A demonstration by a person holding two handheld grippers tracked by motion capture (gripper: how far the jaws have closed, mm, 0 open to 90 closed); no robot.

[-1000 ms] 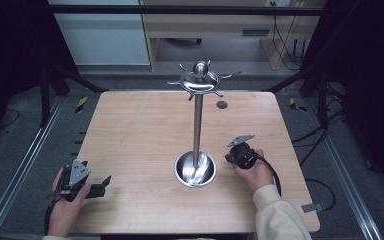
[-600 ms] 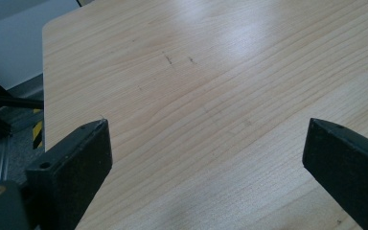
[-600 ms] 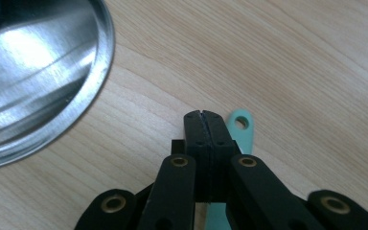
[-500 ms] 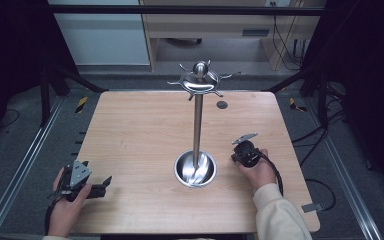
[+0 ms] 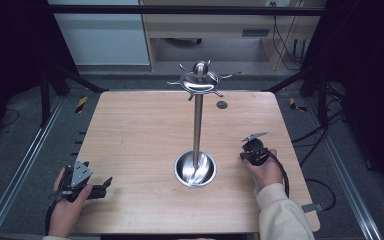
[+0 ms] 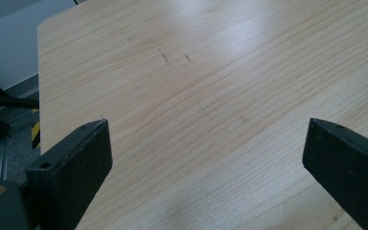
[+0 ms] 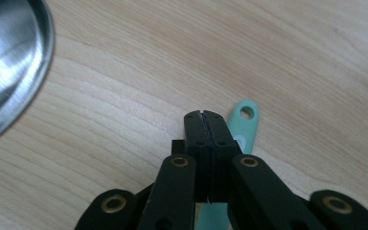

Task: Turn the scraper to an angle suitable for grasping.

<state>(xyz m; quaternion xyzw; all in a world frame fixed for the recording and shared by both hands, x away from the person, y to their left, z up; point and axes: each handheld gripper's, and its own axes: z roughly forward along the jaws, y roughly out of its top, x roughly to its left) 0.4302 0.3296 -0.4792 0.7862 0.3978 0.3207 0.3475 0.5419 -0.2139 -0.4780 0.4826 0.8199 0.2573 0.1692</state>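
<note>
Right hand-held gripper [image 7: 205, 116] sits low over the desk [image 5: 140, 135], jaws pressed fully together, pointing down toward the wood. A mint-green handle [image 7: 243, 123] with a hanging hole at its tip lies flat on the desk just past the closed jaws, at about 1 o'clock from them in the right gripper view; its lower part passes under the gripper body and is hidden, so whether the jaws pinch any of it I cannot tell. From the high view this gripper [image 5: 251, 150] is at roughly 3 o'clock from the steel stand's dished base [image 5: 195, 169], near but apart. Left hand-held gripper [image 5: 92, 189] rests at the desk's 7 o'clock corner, jaws spread wide, nothing between them. Risks as judged: the handle lies flat and thin on the wood, so closed tips coming down could skid over it or push it away rather than take it. Opening late would scrape the desk. A sweep toward 9 o'clock could knock the stand's base, and the tall pole [image 5: 197, 127] with its hooked crown [image 5: 200, 82] may rock.
</note>
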